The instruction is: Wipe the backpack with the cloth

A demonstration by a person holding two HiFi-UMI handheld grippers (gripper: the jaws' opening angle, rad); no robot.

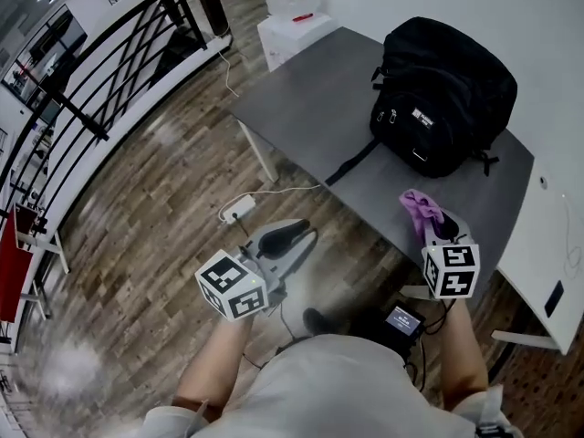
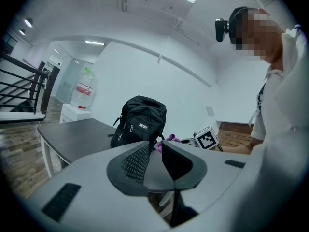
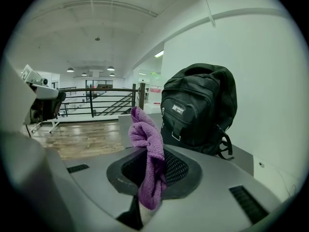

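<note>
A black backpack (image 1: 443,94) stands upright on the grey table (image 1: 310,108), near its far right part. My right gripper (image 1: 434,222) is shut on a purple cloth (image 1: 418,208), held over the table's near edge, short of the backpack. In the right gripper view the cloth (image 3: 147,149) hangs bunched between the jaws of the gripper (image 3: 152,167), with the backpack (image 3: 198,108) just beyond. My left gripper (image 1: 294,234) hovers over the floor, left of the table. In its own view the left gripper (image 2: 154,149) is open by a narrow gap with nothing inside, and the backpack (image 2: 140,120) lies ahead.
A white water dispenser (image 1: 290,7) stands behind the table. A black railing (image 1: 100,71) runs along the left. A white power strip (image 1: 239,208) and cable lie on the wooden floor under the table's near corner. A white desk (image 1: 547,245) adjoins on the right.
</note>
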